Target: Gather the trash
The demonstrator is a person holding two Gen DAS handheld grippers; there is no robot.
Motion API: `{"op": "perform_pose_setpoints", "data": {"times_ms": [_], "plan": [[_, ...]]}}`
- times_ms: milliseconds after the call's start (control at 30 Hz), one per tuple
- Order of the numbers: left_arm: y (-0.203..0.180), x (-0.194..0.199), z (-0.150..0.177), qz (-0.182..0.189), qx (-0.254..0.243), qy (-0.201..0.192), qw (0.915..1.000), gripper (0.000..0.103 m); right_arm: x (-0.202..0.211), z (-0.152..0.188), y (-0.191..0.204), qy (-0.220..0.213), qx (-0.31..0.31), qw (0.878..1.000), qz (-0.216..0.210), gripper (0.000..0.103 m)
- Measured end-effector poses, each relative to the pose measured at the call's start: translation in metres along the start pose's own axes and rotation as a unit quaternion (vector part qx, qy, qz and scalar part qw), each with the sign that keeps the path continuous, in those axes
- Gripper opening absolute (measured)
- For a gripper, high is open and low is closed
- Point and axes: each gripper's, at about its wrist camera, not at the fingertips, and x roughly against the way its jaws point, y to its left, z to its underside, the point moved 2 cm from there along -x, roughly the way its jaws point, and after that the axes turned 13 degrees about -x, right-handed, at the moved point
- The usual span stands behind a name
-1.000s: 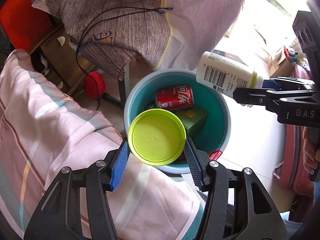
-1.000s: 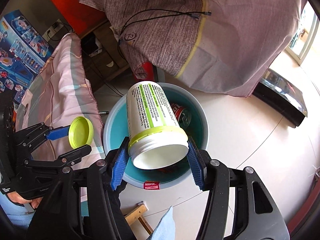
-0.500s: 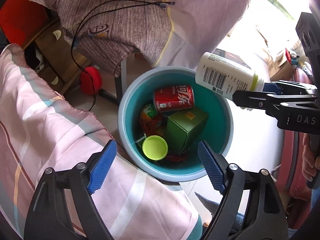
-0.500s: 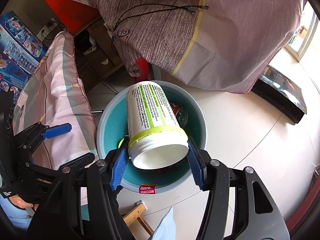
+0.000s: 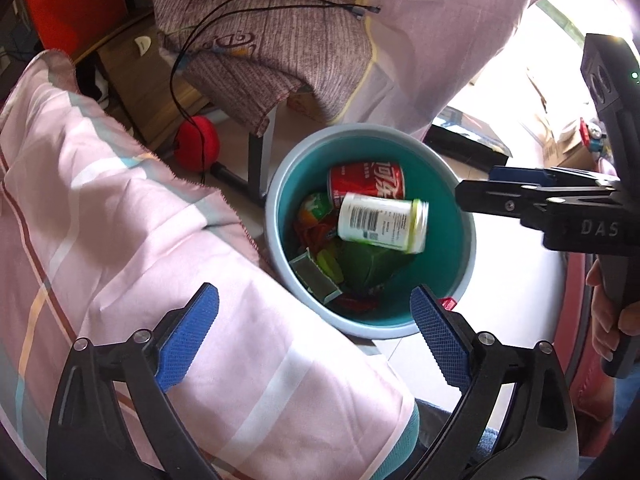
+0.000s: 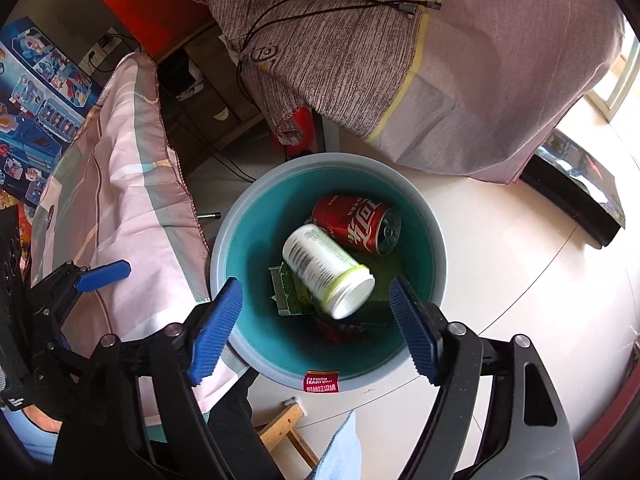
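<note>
Daylight floods in from the upper right of both views, blowing the floor (image 5: 516, 264) out to white glare in the left wrist view. The upper left corners stay dim. Fisheye bending curves the edges, ringed by black vignette. The white bottle (image 6: 326, 270) is smeared by motion blur; the rest reads sharp.

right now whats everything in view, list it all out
trash bin: 1, teal inside, grey rim, on the floor
cola can: 1, red, lying in the bin
plastic bottle: 1, white with green band, in the bin, blurred
green carton: 1, under the bottle
wrappers: several, orange and red, bin bottom
pink bedsheet: 1, beside the bin
mauve cloth: 1, draped above the bin
black cable: 1, on that cloth
left gripper: blue pads, opening, empty
right gripper: blue pads, opening, empty
hand: 1, on the right gripper's handle
</note>
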Motion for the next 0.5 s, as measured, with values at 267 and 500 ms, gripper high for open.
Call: {"op": "perform_pose_setpoints", "data": {"times_ms": [267,500], "plan": [[-0.006,0.018,0.013,-0.026,0.001,-0.007,0.9996,0.097,0.017,0.018,-0.003,-0.005,0.0,1.0,0.01,0.083],[-0.013,0.048,0.024,-0.043,0.012,-0.032,0.9985,0.097,0.039,0.038,0.007,-0.016,0.027,0.999,0.012,0.089]]}}
